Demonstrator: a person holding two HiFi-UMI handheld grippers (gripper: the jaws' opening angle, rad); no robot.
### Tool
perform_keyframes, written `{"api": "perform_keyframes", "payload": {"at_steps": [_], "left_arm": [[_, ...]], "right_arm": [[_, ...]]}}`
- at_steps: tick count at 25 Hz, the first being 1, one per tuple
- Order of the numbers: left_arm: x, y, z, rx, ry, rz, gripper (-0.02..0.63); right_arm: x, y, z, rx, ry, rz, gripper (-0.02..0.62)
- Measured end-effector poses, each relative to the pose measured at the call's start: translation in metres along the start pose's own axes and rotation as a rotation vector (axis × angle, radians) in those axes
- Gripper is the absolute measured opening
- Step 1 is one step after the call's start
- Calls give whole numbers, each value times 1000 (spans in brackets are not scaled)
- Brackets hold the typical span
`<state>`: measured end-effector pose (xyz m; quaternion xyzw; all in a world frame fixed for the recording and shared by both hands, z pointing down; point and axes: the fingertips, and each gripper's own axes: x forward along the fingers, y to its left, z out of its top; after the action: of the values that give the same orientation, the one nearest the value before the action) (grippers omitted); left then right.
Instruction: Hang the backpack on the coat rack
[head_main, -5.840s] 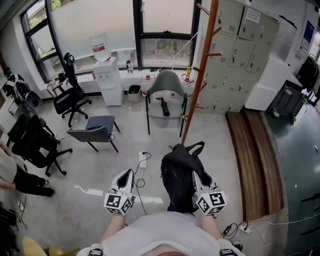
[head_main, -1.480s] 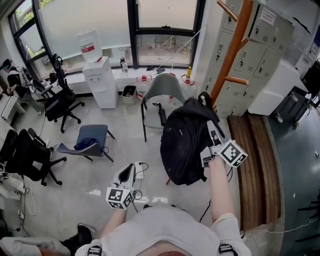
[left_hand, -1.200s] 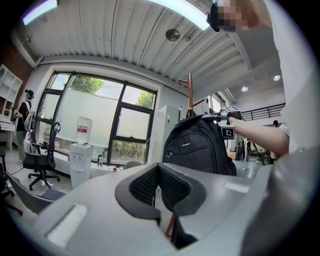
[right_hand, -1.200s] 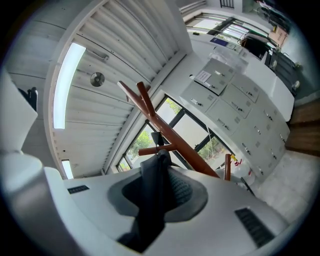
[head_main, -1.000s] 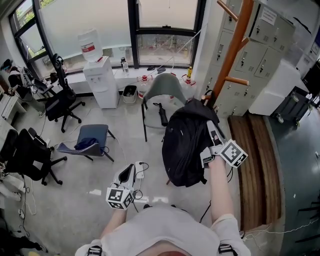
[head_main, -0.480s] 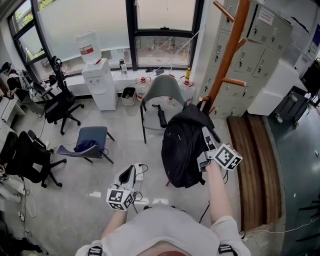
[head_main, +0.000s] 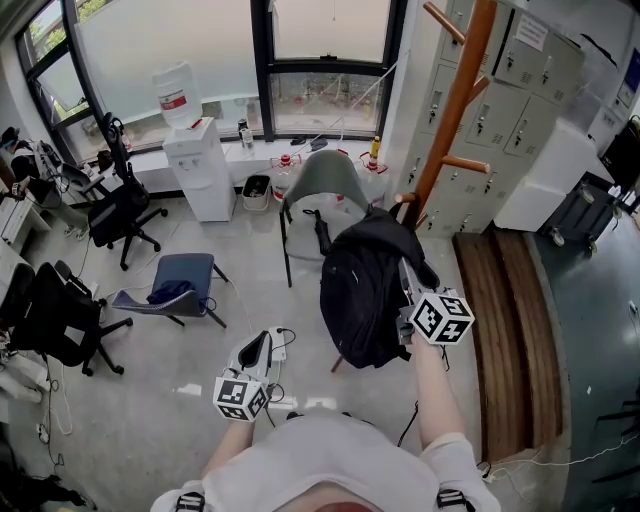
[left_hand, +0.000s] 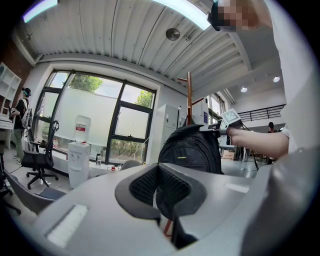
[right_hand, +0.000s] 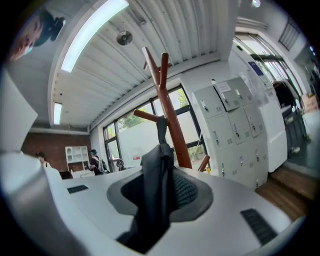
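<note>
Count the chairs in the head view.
4: black office chair by the window, black chair at left edge, blue chair mid-floor, grey chair behind the backpack; others may be hidden.

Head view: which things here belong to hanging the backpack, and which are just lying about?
In the job: black fabric backpack; tall brown wooden coat rack; right tongs, shut on the backpack's strap.
Lying about: white water dispenser; grey shell chair; black swivel office chair; grey metal lockers; left tongs, shut and empty.
</note>
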<state>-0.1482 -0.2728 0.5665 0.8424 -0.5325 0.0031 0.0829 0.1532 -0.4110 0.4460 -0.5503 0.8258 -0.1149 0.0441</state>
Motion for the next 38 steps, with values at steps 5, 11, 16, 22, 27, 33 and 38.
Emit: {"api": "perform_keyframes", "payload": {"at_steps": [5,11,16,22,27,33,38], "left_arm": [[-2,-3,0,4,-3,-3,11],[-4,-6,1,-3,-5,-8,11],[-6,-6,4,-43,-20,-7,11],[-6,-15,4,-37,-23,-14,11],[-5,-20,5,-32,-19,-27,11],[-5,-30,7,-16,-21,-49,11],[-4,-37,8,-9,-16,-57,11]], "right_arm": [[-2,-4,-8,-187,55,-70,91],[-4,-5,-7,-260,73,-105,115],[-12,3,3,-255,29,-82,247],[-45,21,26,-279,-50,-56,265],[-72,42,26,-250,-91,7,265],[-93,53,-7,-192,-77,40,253],[-110,46,-29,-186,-82,-11,122]]}}
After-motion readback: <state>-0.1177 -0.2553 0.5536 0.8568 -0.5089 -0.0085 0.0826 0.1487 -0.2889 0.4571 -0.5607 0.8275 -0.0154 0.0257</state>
